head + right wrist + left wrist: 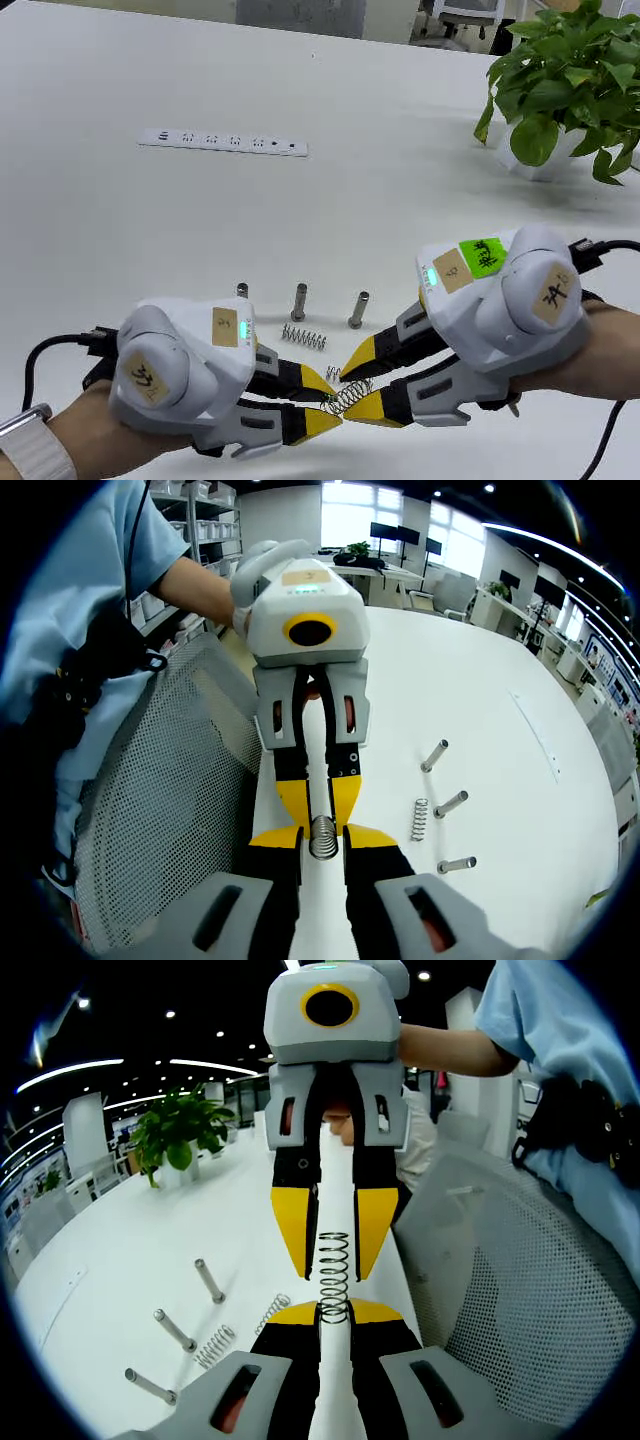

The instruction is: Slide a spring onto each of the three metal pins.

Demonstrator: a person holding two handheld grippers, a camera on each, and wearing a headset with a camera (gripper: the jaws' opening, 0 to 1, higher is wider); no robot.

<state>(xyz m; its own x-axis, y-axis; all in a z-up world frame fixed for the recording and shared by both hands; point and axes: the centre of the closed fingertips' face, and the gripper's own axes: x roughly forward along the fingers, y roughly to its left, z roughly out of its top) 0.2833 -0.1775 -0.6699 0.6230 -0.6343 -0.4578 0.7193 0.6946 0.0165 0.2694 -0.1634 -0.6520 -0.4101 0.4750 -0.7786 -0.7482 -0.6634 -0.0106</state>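
Left claw (334, 1312) nearly shut, pinching spring (333, 1260) end; right claw (322, 840) narrowly parted astride it, grip unclear. Risk: uneven squeeze could buckle spring, flicking it off tabletop (150, 230).

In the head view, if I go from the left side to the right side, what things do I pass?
White wrist strap → left pin → middle pin → right pin → potted plant.

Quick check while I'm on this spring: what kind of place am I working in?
Most likely an open-plan office: a white table with a power strip and potted plant, a mesh chair beside it, monitors beyond.
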